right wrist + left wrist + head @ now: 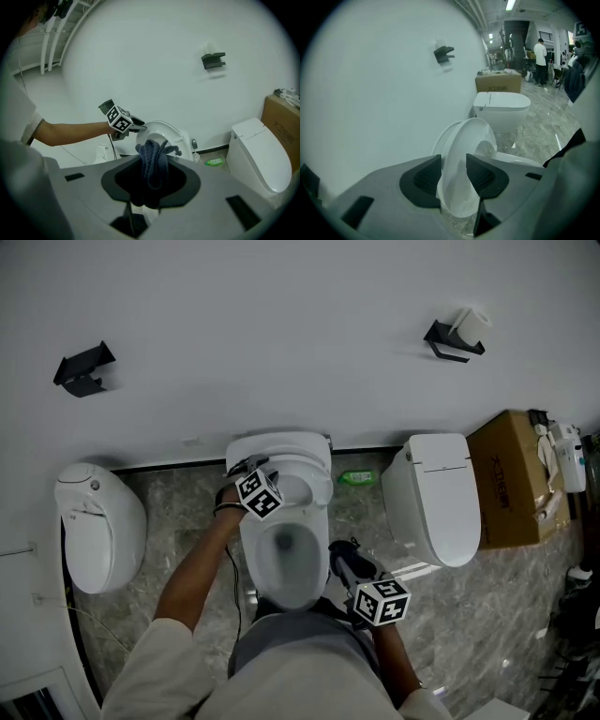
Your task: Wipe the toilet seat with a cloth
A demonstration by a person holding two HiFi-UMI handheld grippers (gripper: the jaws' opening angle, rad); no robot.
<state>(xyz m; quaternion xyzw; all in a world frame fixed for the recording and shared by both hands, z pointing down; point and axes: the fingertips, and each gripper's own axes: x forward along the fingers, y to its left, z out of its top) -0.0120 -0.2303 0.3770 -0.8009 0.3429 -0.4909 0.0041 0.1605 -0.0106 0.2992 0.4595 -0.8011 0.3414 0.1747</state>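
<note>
My right gripper (151, 185), jaws clamped on the cloth (153, 161), faces the raised seat (176, 135) just ahead; the left gripper (453, 174) straddles it, jaws wide apart.

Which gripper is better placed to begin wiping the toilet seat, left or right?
Right. The right gripper is shut on the dark cloth and points toward the toilet. The left gripper has no cloth; its open jaws stand around the rim of the raised seat.
</note>
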